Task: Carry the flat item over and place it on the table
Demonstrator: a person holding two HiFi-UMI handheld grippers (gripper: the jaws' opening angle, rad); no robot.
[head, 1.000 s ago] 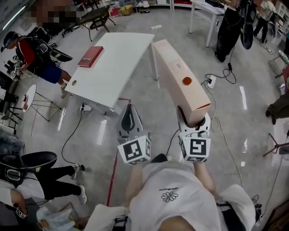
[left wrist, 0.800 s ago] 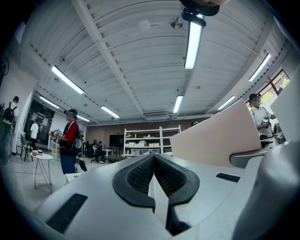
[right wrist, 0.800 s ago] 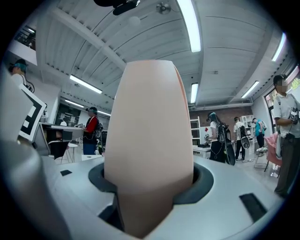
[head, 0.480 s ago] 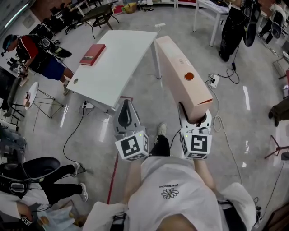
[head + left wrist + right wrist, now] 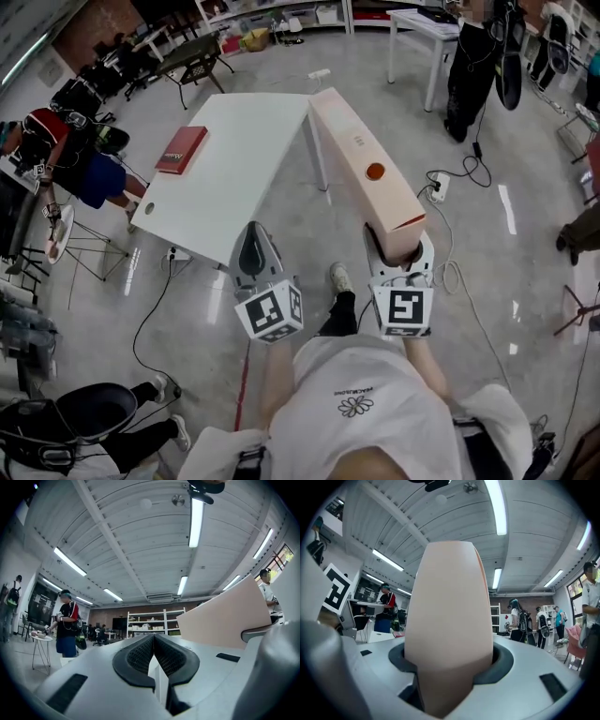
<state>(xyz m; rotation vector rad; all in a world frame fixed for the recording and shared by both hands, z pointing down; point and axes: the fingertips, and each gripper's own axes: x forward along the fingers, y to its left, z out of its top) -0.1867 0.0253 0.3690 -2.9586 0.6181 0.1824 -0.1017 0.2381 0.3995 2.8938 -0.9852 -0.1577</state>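
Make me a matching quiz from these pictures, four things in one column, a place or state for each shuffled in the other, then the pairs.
1. long flat pale pink box
2. flat red book
3. left claw
4. white rectangular table

A. shut, empty
B. lying on the table
C. gripped at one end by the right claw
D. standing on the grey floor

Pairs: 1-C, 2-B, 3-A, 4-D

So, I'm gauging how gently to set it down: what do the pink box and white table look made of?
The pink box is likely matte cardboard: flat panels, crisp folded edges, no shine. The white table has a smooth, slightly glossy top, probably laminate or painted board, on thin legs that look like metal.
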